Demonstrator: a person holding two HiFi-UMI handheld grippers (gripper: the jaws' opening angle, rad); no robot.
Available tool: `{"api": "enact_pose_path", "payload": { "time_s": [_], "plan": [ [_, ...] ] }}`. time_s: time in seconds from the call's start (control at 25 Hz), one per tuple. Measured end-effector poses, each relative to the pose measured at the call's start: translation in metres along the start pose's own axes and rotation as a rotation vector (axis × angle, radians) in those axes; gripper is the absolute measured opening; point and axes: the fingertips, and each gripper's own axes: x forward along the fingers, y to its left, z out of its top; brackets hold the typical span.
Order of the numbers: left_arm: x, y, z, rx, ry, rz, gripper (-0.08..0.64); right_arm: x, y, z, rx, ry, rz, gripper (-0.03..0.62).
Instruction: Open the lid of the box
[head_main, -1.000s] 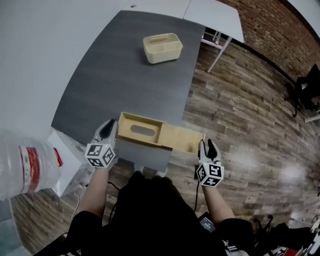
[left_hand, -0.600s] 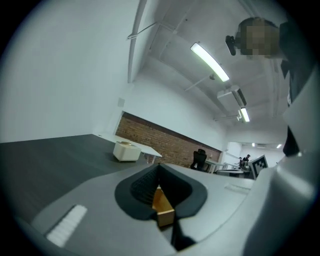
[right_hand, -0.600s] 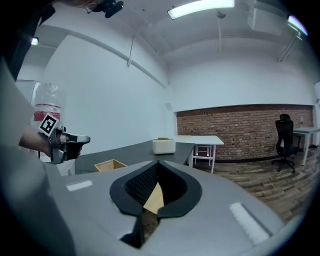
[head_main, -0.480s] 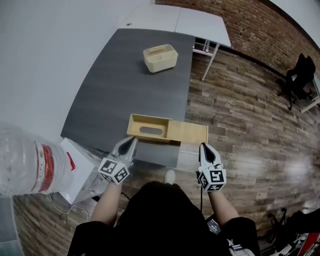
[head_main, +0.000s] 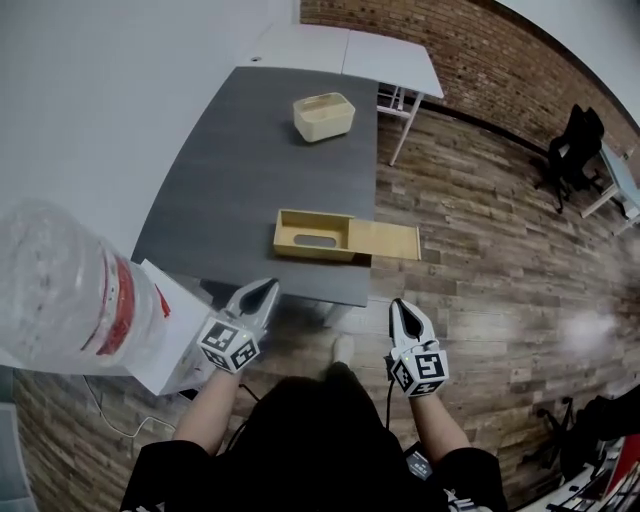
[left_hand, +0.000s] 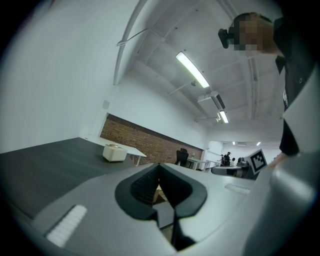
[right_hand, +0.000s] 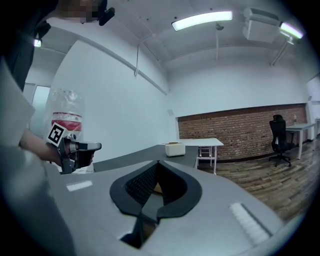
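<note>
Wooden box (head_main: 312, 235) sits near the front edge of the dark table (head_main: 240, 150), lid (head_main: 388, 240) slid out past the table's rt side. Left gripper (head_main: 271, 286) & right gripper (head_main: 399, 304) hang well short of it, jaws together, nothing btwn. Cream tub (head_main: 323, 116) at far end; plank floor (head_main: 480, 230), brick wall (head_main: 430, 30).

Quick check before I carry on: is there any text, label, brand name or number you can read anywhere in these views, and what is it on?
No text can be read in any view.
Red label on the clear bottle: print too blurred to read.
Marker cubes: black-and-white square patterns, no letters or numbers.
Wooden box and cream container: no print visible.
</note>
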Motion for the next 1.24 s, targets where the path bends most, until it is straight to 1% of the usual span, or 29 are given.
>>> {"api": "enact_pose_path", "payload": {
  "time_s": [0.08,0.2,0.28,0.4,0.56,0.88,1.24],
  "plan": [
    [-0.009,-0.007,0.002,0.012,-0.007,-0.012,0.0,-0.008,0.016,0.002,-0.004,-0.011,0.026,0.002],
    [-0.019,-0.015,0.0,0.035,-0.022,-0.017,0.0,-0.013,0.031,0.004,-0.035,-0.018,0.074,0.002],
    [-0.021,-0.015,-0.004,0.044,-0.024,-0.004,0.0,-0.011,0.033,0.002,-0.045,-0.018,0.093,0.002],
    [-0.023,-0.016,-0.005,0.029,-0.035,0.022,0.0,-0.012,0.032,0.001,-0.036,-0.019,0.109,0.002],
    [-0.021,-0.027,0.0,0.02,-0.064,0.024,0.0,-0.016,0.03,0.006,-0.062,-0.028,0.133,0.002],
    [-0.013,-0.038,-0.008,0.017,-0.038,0.01,0.0,-0.02,0.019,0.0,-0.046,-0.017,0.132,0.002],
    [-0.004,-0.037,-0.007,0.027,-0.031,-0.006,0.0,-0.014,0.013,0.002,-0.038,-0.008,0.135,0.002]
  ]
}}
